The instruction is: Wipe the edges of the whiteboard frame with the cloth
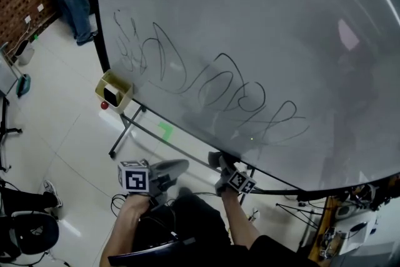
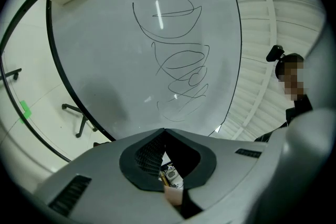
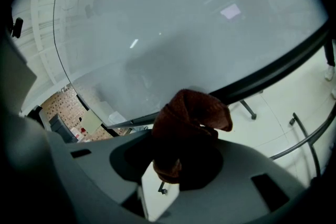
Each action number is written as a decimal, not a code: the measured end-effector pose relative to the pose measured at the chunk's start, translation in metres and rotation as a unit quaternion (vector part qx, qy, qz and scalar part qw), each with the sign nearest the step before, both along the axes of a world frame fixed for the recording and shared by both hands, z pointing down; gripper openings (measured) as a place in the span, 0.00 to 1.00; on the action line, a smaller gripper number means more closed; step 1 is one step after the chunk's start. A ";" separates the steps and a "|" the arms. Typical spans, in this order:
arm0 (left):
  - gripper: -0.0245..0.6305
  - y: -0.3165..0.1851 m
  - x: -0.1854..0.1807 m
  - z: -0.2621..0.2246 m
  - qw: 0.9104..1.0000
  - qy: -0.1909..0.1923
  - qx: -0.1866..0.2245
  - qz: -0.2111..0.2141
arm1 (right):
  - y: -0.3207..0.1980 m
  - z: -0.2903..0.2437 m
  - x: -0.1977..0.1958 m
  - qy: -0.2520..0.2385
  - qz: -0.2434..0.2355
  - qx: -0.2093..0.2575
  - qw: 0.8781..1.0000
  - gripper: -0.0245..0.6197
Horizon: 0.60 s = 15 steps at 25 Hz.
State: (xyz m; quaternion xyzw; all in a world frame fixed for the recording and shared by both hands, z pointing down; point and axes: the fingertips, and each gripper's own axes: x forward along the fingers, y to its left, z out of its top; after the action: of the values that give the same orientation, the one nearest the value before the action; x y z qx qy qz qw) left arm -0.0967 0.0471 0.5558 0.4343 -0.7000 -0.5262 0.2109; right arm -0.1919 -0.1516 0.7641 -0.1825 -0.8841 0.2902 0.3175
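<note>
A beige box (image 1: 114,90) is sitting at the lower left corner of the whiteboard (image 1: 250,22). Below it, the left gripper (image 1: 180,167) is hovering under the board, its jaws pressing together with nothing between them. Black scribbles (image 1: 219,81) are running across the board. Further right, the right gripper (image 1: 217,159) is reaching up to the bottom frame (image 1: 181,127), its jaws clamping a brown cloth (image 3: 184,128). The cloth's bunched top is poking past the jaws, just beside the black frame; contact is unclear.
</note>
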 end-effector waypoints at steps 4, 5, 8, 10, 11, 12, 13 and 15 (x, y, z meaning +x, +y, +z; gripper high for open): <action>0.02 0.015 0.007 0.003 1.000 -0.001 -0.003 -0.007 | 0.019 -0.002 -0.003 -0.004 -0.007 -0.022 1.000 0.24; 0.02 0.019 0.008 0.003 1.000 0.000 -0.004 -0.010 | 0.023 -0.002 -0.002 -0.004 -0.007 -0.020 1.000 0.24; 0.02 0.031 0.010 0.003 1.000 0.001 0.000 -0.018 | 0.033 0.001 -0.004 0.003 -0.005 -0.014 1.000 0.24; 0.02 0.037 0.008 0.003 1.000 0.003 0.005 -0.021 | 0.040 0.003 -0.006 0.002 -0.006 -0.017 1.000 0.24; 0.02 0.038 0.007 0.003 1.000 0.004 0.007 -0.022 | 0.042 0.003 -0.007 0.001 -0.006 -0.019 1.000 0.24; 0.02 0.039 0.006 0.004 1.000 0.005 0.008 -0.023 | 0.045 0.004 -0.008 0.002 -0.007 -0.021 1.000 0.24; 0.02 0.040 0.005 0.005 1.000 0.007 0.009 -0.024 | 0.046 0.005 -0.008 0.003 -0.007 -0.024 1.000 0.24; 0.02 0.042 -0.001 0.009 1.000 0.009 0.007 -0.025 | 0.048 0.006 -0.009 0.005 -0.007 -0.025 1.000 0.24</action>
State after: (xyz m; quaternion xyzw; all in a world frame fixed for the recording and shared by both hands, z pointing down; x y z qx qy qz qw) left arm -0.0975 0.0887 0.5649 0.4130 -0.7053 -0.5399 0.2012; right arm -0.2012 -0.1031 0.7704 -0.1948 -0.8738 0.3105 0.3197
